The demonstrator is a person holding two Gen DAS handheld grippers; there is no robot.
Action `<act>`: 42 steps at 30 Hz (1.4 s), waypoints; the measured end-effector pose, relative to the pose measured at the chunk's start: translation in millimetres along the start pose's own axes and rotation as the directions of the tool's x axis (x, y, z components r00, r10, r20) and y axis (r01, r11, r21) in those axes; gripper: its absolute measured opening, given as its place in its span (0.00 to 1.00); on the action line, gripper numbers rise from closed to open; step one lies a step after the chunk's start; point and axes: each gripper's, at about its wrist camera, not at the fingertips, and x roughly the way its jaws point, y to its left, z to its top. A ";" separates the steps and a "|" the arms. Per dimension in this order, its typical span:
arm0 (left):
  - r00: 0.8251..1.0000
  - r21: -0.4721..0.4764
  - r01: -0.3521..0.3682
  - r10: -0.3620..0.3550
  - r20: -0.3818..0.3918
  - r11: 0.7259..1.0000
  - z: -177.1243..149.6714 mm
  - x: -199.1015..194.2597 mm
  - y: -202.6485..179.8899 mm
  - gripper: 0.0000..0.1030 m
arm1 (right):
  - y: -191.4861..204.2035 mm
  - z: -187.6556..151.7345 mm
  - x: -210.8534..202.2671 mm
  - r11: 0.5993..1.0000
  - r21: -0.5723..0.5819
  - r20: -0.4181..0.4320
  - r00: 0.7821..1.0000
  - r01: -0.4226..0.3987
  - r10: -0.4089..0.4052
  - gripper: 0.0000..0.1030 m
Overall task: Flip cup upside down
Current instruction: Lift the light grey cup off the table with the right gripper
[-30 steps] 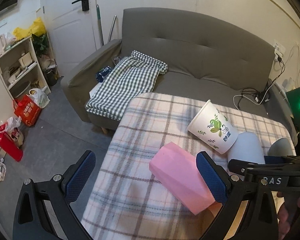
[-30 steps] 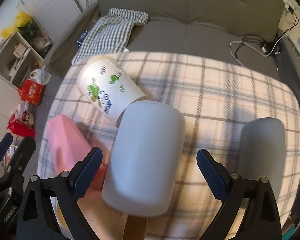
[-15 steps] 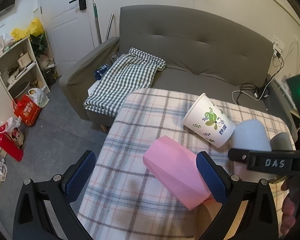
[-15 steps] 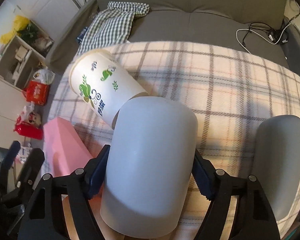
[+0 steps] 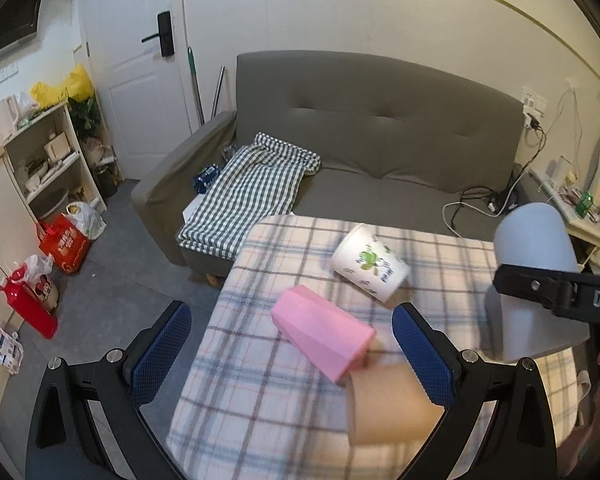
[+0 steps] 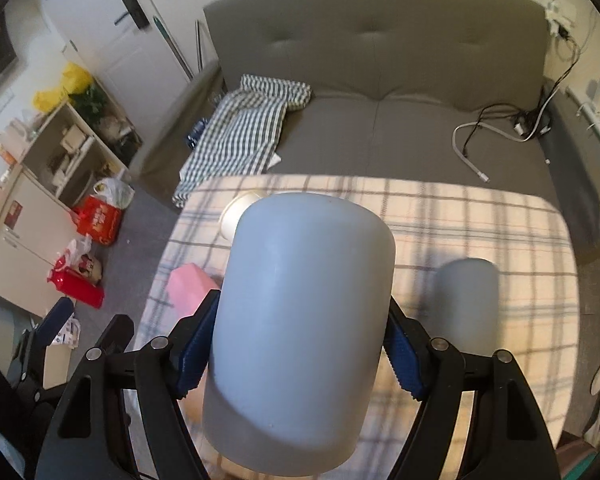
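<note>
We are now holding the grey cup (image 6: pixel 300 320) lifted off the counter (image 6: pixel 480 220), the right claw (image 6: pixel 300 354) having clamped on it, ready for flipping, while the left claw (image 5: pixel 288 348) is hanging apart.

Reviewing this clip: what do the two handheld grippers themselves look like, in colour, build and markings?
Both look alike: the left gripper and right gripper have black, angular plastic fingers with silver screws at the joints and blue ribbed pads. The left wrist view shows white letters "DA" on the right gripper's side; the rest is cut off. No cables or sleeves visible.
</note>
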 end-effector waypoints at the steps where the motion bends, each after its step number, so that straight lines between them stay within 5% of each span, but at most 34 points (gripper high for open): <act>1: 1.000 0.004 -0.001 0.001 0.001 1.000 -2.6 -4.6 -2.3 1.00 | -2.3 -6.1 -9.8 1.000 0.001 0.007 1.000 0.006 -0.006 0.73; 8: 1.000 0.029 0.022 -0.021 -0.010 0.999 -40.0 -31.3 -22.1 1.00 | -31.9 -65.8 -37.2 0.999 0.034 0.008 0.999 0.039 -0.040 0.73; 18: 0.994 0.063 0.044 -0.038 -0.106 0.997 -93.4 -22.4 -51.7 1.00 | -57.2 -134.8 7.1 0.996 0.076 -0.090 0.995 0.037 -0.030 0.73; 38: 0.984 0.110 0.063 -0.043 -0.174 0.992 -111.5 -7.7 -68.1 1.00 | -79.5 -149.1 42.3 0.988 0.132 -0.141 0.988 0.086 -0.067 0.74; 42: 0.983 0.114 0.061 -0.040 -0.179 0.992 -109.1 -12.6 -73.6 1.00 | -83.6 -146.5 32.8 0.987 0.149 -0.105 0.993 0.067 -0.051 0.88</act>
